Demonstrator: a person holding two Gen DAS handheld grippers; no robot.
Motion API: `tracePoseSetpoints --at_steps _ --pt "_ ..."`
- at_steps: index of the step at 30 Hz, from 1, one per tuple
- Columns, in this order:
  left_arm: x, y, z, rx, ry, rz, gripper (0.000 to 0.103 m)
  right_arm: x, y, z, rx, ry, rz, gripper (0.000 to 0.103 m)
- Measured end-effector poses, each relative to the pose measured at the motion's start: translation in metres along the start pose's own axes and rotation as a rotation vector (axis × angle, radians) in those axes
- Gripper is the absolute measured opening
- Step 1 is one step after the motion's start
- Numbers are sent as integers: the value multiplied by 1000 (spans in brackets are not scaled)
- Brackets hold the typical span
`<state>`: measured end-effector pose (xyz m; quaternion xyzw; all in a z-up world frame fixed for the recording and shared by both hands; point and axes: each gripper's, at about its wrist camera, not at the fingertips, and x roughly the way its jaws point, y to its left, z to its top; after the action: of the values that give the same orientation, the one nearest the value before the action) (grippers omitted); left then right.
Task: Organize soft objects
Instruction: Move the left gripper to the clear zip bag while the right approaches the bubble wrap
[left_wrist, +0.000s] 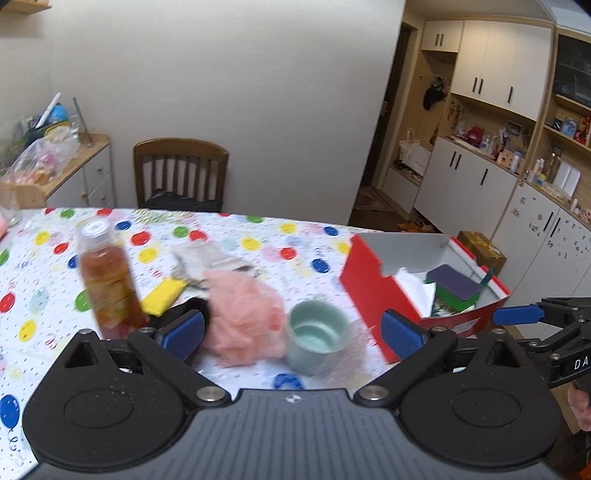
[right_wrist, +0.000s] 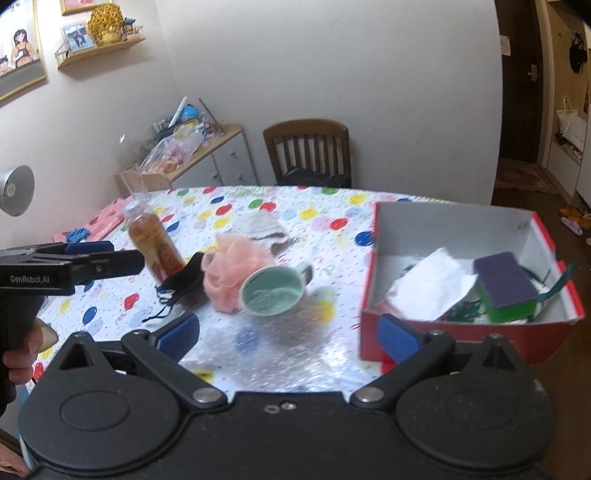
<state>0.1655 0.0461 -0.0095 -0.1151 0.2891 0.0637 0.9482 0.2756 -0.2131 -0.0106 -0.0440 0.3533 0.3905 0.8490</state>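
Note:
A pink mesh bath puff (left_wrist: 243, 321) lies mid-table beside a mint cup (left_wrist: 317, 336), both just beyond my left gripper (left_wrist: 291, 334), which is open and holds nothing. A yellow sponge (left_wrist: 162, 297), a black face mask (right_wrist: 181, 280) and a grey cloth (left_wrist: 210, 258) lie around the puff. At the right stands a red box (right_wrist: 458, 336) holding a purple-and-green sponge (right_wrist: 506, 286) and a white cloth (right_wrist: 432, 288). My right gripper (right_wrist: 288, 336) hovers open and empty near the box's front corner.
A bottle of amber drink (left_wrist: 109, 280) stands left of the puff. The table wears a balloon-print cloth (left_wrist: 258, 236). A wooden chair (left_wrist: 181, 173) stands at the far edge, and a cluttered side cabinet (left_wrist: 74, 173) at the back left. A hand (right_wrist: 22, 354) grips the left tool's handle.

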Motion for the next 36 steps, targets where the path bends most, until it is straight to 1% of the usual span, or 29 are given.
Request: tracePoseSetpoints --at_steps 4,6,8,11,15,19,25,29,32,33,36 --pt "0 22 -15 5 18 16 103 17 17 -8 -1 29 -6 103" --pt "4 27 -26 18 43 18 103 27 24 -12 -1 49 -6 103" --pt "11 28 -38 47 76 22 102 37 31 -17 -8 72 -3 102" --pt "21 28 -56 90 104 20 102 53 39 -25 -24 107 -19 101" --pt "39 27 -77 132 152 10 102 74 45 -36 -33 160 -41 101" --pt "55 27 -94 166 181 10 102 94 46 -48 -46 213 -64 101" --pt "79 28 -108 180 230 26 102 122 40 -64 -59 292 -104 98" --pt "95 32 -112 166 260 47 102 138 35 -70 -49 322 -110 96" --pt "101 33 -113 163 269 45 101 148 34 -72 -51 335 -114 94" --pt "103 33 -114 165 273 43 100 151 33 -73 -47 337 -113 93" --pt "108 34 -117 165 290 45 92 157 31 -74 -36 343 -108 88"
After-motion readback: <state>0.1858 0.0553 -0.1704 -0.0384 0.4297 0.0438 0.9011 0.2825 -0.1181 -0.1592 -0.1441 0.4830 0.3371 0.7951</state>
